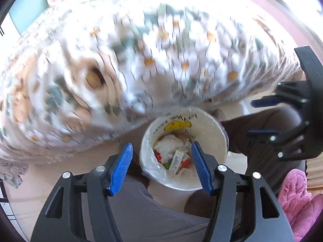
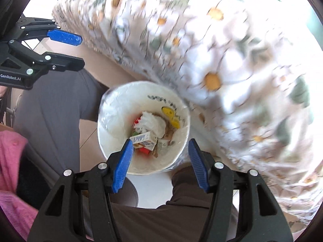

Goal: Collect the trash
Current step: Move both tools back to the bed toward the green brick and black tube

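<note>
"GenRobot.AI" marks the left hand-held gripper; writing inside the white trash bin is too blurred to read. Both hand-held grippers, the right included, hang released and empty above the bin's trash.

Both wrist views high up, facing steeply down, sharing the white bin and daisy tablecloth

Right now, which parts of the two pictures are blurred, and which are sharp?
Left wrist view: the daisy-print cloth is smeared and washed out at the top; the left gripper is sharp. Right wrist view: same cloth blur; the white lined trash bin is fairly clear.
</note>
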`<state>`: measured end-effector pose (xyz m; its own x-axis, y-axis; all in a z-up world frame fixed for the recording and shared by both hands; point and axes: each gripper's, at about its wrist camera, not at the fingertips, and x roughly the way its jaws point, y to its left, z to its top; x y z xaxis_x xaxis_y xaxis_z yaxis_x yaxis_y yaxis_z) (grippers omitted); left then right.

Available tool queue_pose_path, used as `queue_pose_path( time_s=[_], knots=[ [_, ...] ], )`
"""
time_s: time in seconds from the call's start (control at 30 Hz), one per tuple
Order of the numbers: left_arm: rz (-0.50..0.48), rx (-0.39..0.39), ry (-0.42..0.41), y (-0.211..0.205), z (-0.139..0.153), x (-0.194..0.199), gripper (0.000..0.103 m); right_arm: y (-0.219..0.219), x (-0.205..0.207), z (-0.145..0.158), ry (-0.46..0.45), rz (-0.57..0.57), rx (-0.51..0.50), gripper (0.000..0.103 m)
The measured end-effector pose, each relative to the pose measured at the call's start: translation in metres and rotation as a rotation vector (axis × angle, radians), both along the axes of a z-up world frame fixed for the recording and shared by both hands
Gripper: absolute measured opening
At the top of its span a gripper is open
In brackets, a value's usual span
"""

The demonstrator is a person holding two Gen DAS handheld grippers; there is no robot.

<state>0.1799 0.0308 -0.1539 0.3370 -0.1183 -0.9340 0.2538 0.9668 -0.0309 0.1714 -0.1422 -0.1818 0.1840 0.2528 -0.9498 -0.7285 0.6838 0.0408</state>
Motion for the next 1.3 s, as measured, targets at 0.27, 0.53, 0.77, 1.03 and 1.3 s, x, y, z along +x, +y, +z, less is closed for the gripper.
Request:
queue_pose_path(
  time_s=[0.27, 0.53, 0.77, 1.03, 1.3],
  knots=[
    [0.018, -0.012, -0.122, 0.018, 0.074, 0.027, 0.07, -0.011, 0.02, 0.085, -0.151, -0.017, 0.041, 0.058],
    [0.03, 0.014, -0.217, 0.035, 0.126, 0.082, 0.071, -0.01, 0.059, 0.153, -0.287, -0.028, 0.085, 0.058],
    [0.036, 0.019, -0.261, 0.046, 0.143, 0.131, 0.072, 0.0, 0.118, 0.181, -0.355, -0.058, 0.105, 0.058],
    [0.038, 0.042, -0.235, 0.057, 0.129, 0.19, 0.072, 0.021, 0.181, 0.186, -0.393, -0.046, 0.087, 0.058],
    [0.06, 0.051, -0.184, 0.074, 0.098, 0.253, 0.072, 0.046, 0.241, 0.159, -0.352, -0.043, 0.09, 0.058]
  ],
)
